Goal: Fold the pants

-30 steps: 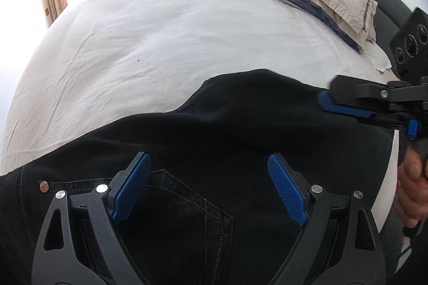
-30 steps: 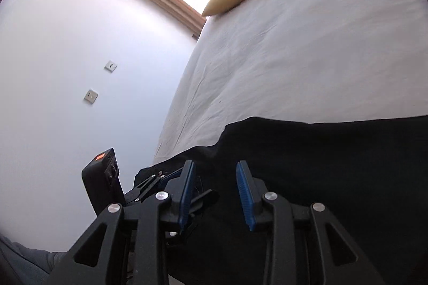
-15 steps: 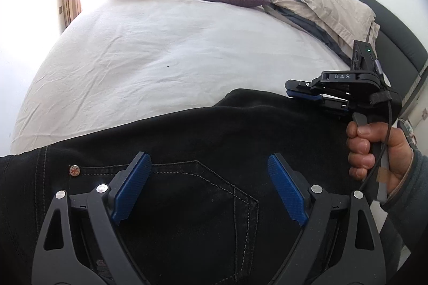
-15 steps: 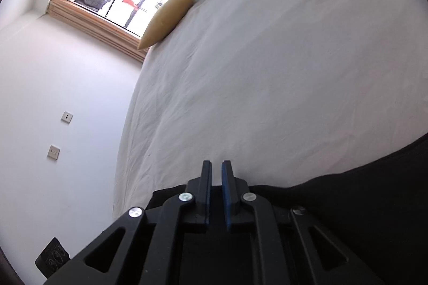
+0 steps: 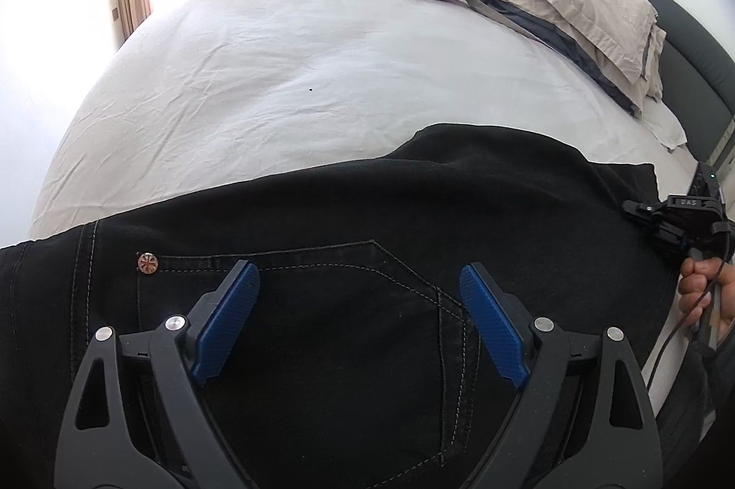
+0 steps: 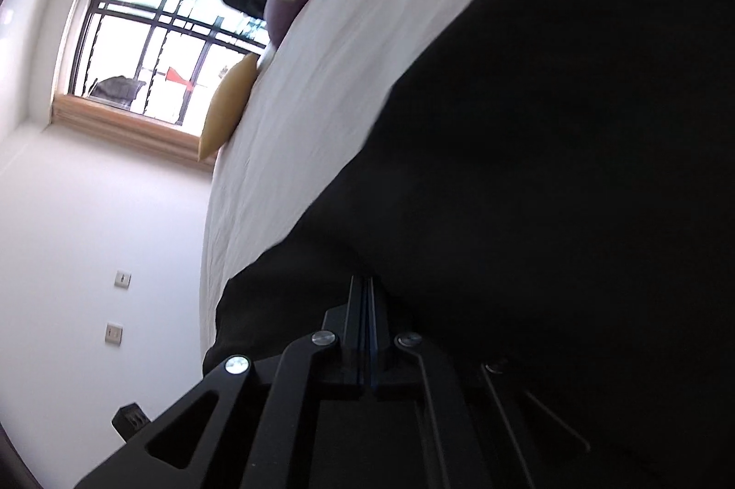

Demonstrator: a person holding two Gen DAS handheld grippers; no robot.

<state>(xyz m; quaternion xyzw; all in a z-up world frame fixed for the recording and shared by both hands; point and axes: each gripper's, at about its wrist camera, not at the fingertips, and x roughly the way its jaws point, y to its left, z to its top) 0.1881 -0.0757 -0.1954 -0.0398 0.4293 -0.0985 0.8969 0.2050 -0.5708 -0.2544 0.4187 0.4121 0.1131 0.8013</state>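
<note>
- The white bed (image 5: 285,75) carries your black pants (image 5: 413,222) across its near edge.
- Your left gripper (image 5: 359,307) hovers spread wide over the back pocket (image 5: 349,305), holding nothing.
- Your right gripper (image 6: 366,296) has just closed completely at the pants' edge; whether it pinches cloth is unclear.

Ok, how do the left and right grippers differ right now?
The left gripper stands wide open; the right gripper has just closed pad to pad, with no cloth visible between its pads. The left gripper hovers over the back pocket of the black jeans; the right gripper sits at their edge. Both have blue pads.
</note>
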